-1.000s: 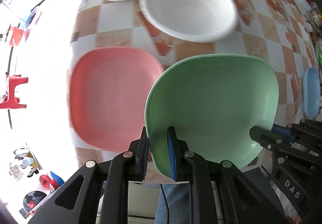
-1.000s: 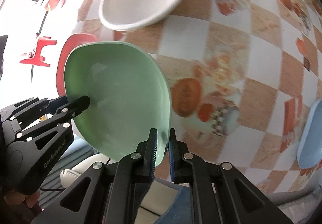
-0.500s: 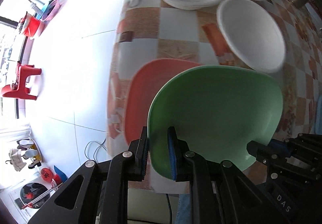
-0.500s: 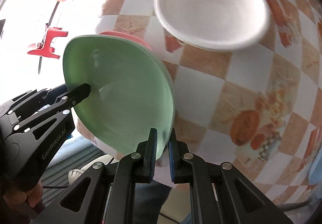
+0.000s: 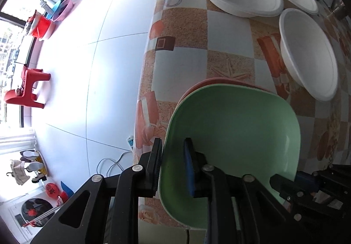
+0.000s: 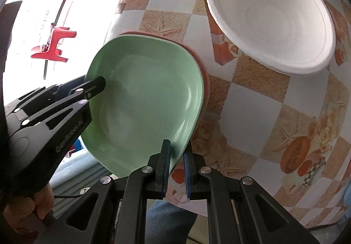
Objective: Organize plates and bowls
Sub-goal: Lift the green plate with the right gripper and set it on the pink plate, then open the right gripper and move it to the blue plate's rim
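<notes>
Green plate (image 5: 237,134), empty, lies over the pink plate (image 5: 197,86) near the table (image 5: 182,64) edge. Left gripper (image 5: 173,167): fingers opening, the green rim between them and no longer pinched. Right gripper (image 6: 176,169): fingers narrow, clamped on the opposite rim. Three white bowls behind, the nearest (image 6: 269,15) empty and apart from the stack.

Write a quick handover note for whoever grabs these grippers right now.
Left gripper: fingers opening, green plate rim between them.
Right gripper: shut on the green plate's near rim.
Green plate sits over the pink plate at the table edge.
Done: green onto pink, nearly.
Left: release both; three white bowls lie unstacked; blue plate further off.
</notes>
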A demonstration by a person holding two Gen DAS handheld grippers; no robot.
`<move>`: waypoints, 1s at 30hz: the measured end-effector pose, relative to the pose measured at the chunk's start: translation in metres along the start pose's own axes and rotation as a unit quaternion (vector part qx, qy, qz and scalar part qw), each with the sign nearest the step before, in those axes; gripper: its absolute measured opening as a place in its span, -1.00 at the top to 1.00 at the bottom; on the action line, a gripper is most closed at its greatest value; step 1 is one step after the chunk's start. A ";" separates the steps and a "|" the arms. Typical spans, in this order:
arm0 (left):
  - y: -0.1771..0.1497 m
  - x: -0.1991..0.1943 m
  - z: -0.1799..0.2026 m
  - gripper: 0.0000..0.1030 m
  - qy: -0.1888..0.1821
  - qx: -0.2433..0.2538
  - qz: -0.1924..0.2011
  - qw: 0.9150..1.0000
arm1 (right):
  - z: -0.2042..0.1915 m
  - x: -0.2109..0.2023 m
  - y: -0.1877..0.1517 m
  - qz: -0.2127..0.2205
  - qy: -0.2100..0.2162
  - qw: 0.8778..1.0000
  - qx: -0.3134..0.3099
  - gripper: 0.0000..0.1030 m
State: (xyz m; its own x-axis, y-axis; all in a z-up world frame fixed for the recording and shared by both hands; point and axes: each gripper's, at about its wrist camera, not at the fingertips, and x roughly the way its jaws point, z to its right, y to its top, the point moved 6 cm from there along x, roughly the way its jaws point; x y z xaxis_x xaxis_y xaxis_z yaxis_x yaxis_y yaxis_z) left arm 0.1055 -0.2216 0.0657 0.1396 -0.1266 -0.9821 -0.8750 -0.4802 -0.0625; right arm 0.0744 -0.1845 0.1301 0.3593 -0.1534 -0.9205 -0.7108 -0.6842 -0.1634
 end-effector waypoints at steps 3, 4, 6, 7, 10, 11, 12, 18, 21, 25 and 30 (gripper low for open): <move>0.001 0.000 -0.003 0.15 -0.010 -0.012 0.015 1.000 | -0.002 0.000 0.001 0.004 -0.001 1.000 -0.007 0.73; 0.002 0.001 -0.004 -0.11 -0.008 -0.015 0.022 1.000 | 0.014 -0.009 -0.008 0.002 -0.003 1.000 -0.009 0.70; 0.001 0.004 -0.006 -0.44 0.001 -0.021 0.035 0.999 | 0.019 -0.012 -0.010 0.008 -0.008 1.000 -0.015 0.12; 0.000 0.001 -0.004 -0.54 0.004 -0.018 0.042 0.999 | 0.022 -0.015 -0.011 0.013 -0.010 1.000 -0.016 -0.10; -0.002 -0.004 0.006 -0.59 -0.004 -0.015 0.055 0.998 | 0.033 -0.023 -0.015 0.025 -0.018 0.999 -0.027 -0.36; -0.003 -0.005 0.011 -0.61 -0.015 -0.015 0.058 0.998 | 0.039 -0.025 -0.017 0.026 -0.023 0.999 -0.026 -0.36; -0.004 -0.006 0.017 -0.64 -0.026 -0.016 0.059 0.998 | 0.045 -0.027 -0.020 0.028 -0.025 0.999 -0.024 -0.36; -0.010 -0.013 0.058 -1.00 -0.076 -0.005 0.057 0.995 | 0.082 -0.038 -0.039 0.041 -0.033 0.999 -0.005 -0.78; -0.015 -0.017 0.085 -1.00 -0.095 0.026 0.059 0.993 | 0.107 -0.043 -0.053 0.048 -0.043 0.998 0.016 -0.78; -0.024 -0.024 0.129 -1.00 -0.124 0.067 0.051 0.989 | 0.145 -0.049 -0.068 0.053 -0.075 0.995 0.043 -0.78; -0.029 -0.025 0.178 -1.00 -0.142 0.111 0.032 0.983 | 0.191 -0.069 -0.089 0.076 -0.117 0.986 0.086 -0.78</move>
State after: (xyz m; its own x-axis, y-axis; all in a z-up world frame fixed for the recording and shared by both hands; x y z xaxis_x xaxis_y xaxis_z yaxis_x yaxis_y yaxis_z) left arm 0.0448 -0.0498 0.0599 -0.0272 0.1128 -0.9932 -0.9617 -0.2741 -0.0048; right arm -0.0026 0.0236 0.1400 0.1051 -0.0623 -0.9925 -0.8450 -0.5318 -0.0561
